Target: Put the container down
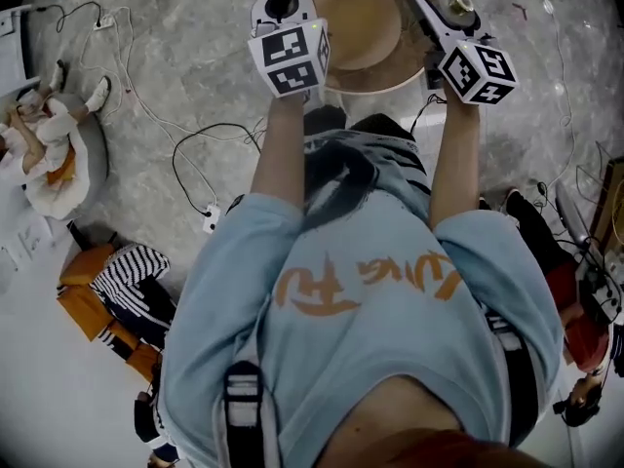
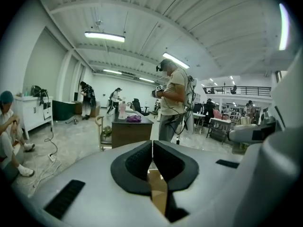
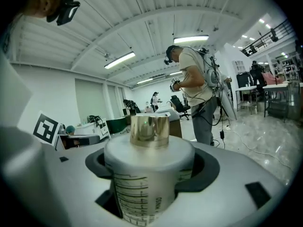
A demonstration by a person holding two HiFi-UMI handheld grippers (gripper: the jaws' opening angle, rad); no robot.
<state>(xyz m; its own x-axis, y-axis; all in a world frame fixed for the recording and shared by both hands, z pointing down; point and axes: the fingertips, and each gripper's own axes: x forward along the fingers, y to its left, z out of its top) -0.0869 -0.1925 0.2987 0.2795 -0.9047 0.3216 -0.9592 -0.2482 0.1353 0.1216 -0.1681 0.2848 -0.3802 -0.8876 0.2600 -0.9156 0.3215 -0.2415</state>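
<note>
**A:** Right claw?

**B:** Right gripper (image 3: 151, 167) pinching a white cylindrical plastic container (image 3: 142, 190) with printed scale marks and a shiny gold cap (image 3: 149, 129). A black pad sits on either side of the body. The container is upright between them.

**A:** Where is it?

**B:** Head view: held out in front of the person, at the right edge of the round tan wooden table (image 1: 363, 27). Can't tell whether its base touches the tabletop.

**A:** Left claw?

**B:** Left gripper (image 2: 152, 161) pressed together, nothing between the pads. It is at the table's left edge, well apart from the right gripper.
</note>
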